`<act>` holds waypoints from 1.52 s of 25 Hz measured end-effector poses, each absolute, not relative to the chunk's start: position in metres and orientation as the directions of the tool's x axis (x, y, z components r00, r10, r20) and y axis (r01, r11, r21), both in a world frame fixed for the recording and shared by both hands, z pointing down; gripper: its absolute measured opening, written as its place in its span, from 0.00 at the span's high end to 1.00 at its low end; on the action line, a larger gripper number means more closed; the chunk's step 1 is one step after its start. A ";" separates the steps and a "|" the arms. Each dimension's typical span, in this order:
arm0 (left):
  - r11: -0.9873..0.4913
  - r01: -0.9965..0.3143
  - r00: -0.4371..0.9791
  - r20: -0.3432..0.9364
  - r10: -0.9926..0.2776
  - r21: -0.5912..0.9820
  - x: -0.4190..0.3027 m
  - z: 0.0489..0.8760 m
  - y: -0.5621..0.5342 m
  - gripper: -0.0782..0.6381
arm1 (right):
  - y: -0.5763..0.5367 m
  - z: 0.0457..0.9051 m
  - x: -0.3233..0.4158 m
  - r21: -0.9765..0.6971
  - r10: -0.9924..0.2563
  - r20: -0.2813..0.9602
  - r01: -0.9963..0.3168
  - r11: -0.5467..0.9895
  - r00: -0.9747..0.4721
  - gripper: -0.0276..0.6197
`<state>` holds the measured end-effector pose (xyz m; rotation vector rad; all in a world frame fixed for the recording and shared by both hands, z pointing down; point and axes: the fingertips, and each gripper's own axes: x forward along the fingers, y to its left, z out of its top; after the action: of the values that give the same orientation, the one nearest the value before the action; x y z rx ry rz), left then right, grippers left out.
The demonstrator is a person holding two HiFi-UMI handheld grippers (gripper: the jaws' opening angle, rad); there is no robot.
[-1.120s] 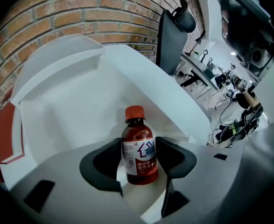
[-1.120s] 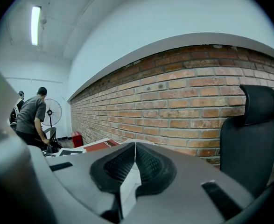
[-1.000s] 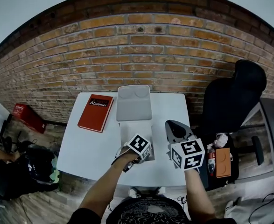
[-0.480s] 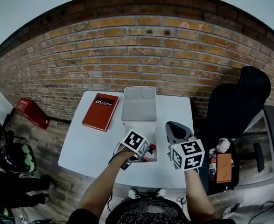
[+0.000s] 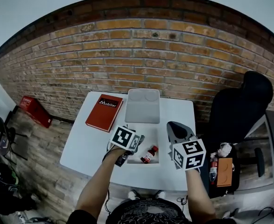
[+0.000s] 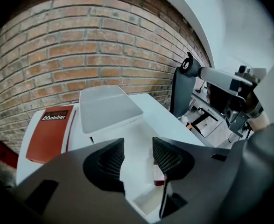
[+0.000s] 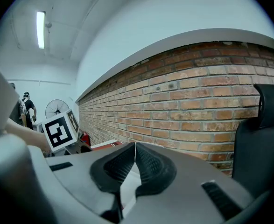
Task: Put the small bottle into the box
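The small bottle [image 5: 149, 154], dark red liquid under a red cap, lies on its side in the open white box [image 5: 136, 161] at the table's front middle. My left gripper [image 5: 136, 143] hovers just left of the box, apart from the bottle. In the left gripper view its jaws [image 6: 137, 160] are closing with nothing between them; the bottle [image 6: 158, 174] shows past the right pad, down in the box [image 6: 146, 202]. My right gripper [image 5: 174, 127] is held to the right of the box, and in the right gripper view it [image 7: 135, 160] is shut and empty.
The box's white lid [image 5: 143, 105] stands up behind it, with a red book [image 5: 104, 112] to its left. A black office chair [image 5: 242, 106] stands at the table's right. Lower right, an orange item [image 5: 223, 164] rests on a side surface. A red case [image 5: 34, 110] lies on the floor at left.
My left gripper has drawn back to the left from over the box, leaving the bottle lying inside. The right gripper has hardly moved.
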<state>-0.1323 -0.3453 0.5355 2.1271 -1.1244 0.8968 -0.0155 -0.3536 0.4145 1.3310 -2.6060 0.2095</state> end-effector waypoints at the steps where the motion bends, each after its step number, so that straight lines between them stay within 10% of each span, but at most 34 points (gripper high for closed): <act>1: -0.480 -0.862 0.419 0.760 -0.496 0.162 -0.136 0.530 -0.347 0.61 | -0.354 0.414 -0.016 -0.032 -0.782 0.246 -0.811 0.585 -0.573 0.92; 18: -0.276 -0.961 0.259 0.421 -0.869 0.022 -0.208 0.414 -0.355 0.72 | -0.355 0.386 -0.018 -0.021 -0.774 0.200 -0.792 0.610 -0.601 0.92; 38: -0.174 -0.984 0.156 0.275 -0.949 -0.040 -0.220 0.396 -0.337 0.83 | -0.350 0.373 -0.019 -0.004 -0.773 0.158 -0.783 0.622 -0.614 0.92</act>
<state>-0.2205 -0.3373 0.3964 2.2715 -1.9165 0.3570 -0.0192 -0.3496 0.3731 1.3039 -2.7008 0.1093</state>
